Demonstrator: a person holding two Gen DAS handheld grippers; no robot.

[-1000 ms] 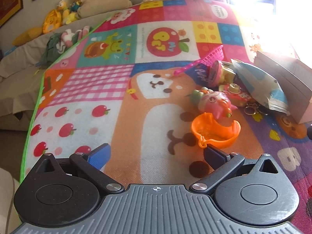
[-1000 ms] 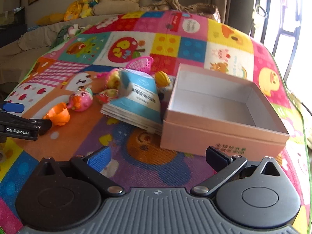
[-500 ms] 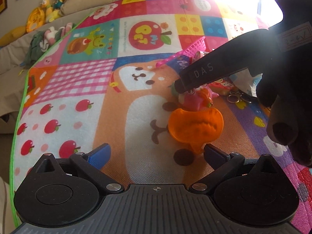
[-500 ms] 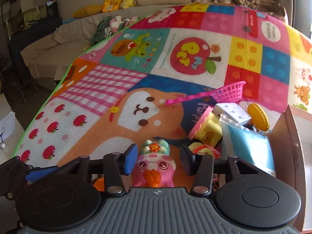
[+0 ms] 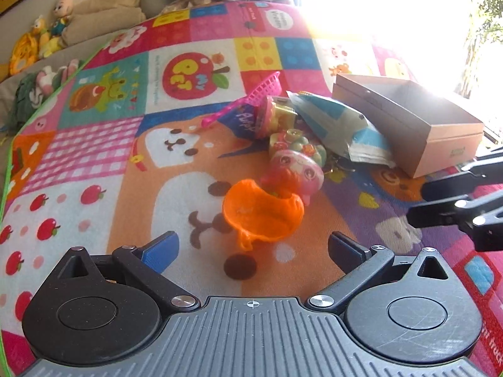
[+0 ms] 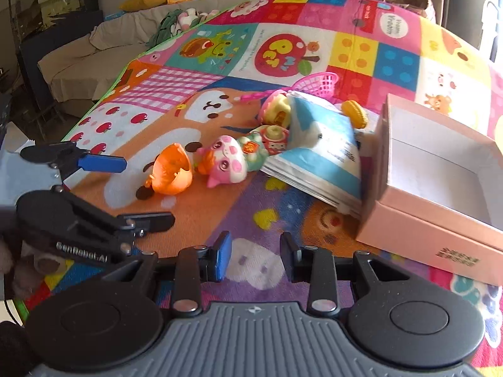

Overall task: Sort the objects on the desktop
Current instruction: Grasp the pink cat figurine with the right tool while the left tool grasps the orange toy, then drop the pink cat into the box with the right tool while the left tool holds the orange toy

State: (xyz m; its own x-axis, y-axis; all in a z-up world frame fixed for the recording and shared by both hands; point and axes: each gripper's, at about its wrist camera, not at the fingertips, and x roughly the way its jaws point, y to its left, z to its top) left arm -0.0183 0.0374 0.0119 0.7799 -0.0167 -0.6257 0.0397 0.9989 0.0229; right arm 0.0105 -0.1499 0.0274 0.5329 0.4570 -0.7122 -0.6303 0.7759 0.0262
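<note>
The right gripper [image 6: 255, 259], whose narrowed, still closing jaws framed the pink cat toy [image 6: 227, 165] half a second ago, has pulled back empty and now hangs over bare mat [image 6: 314, 216]. The left gripper [image 5: 251, 246] stays wide open with nothing held, the orange cup [image 5: 262, 212] just ahead of its fingers. Farther on, the toy still lies on the mat touching the cup, and the open pink box [image 6: 440, 185] beyond is empty, so that grab apparently failed and nothing is sorted yet.
</note>
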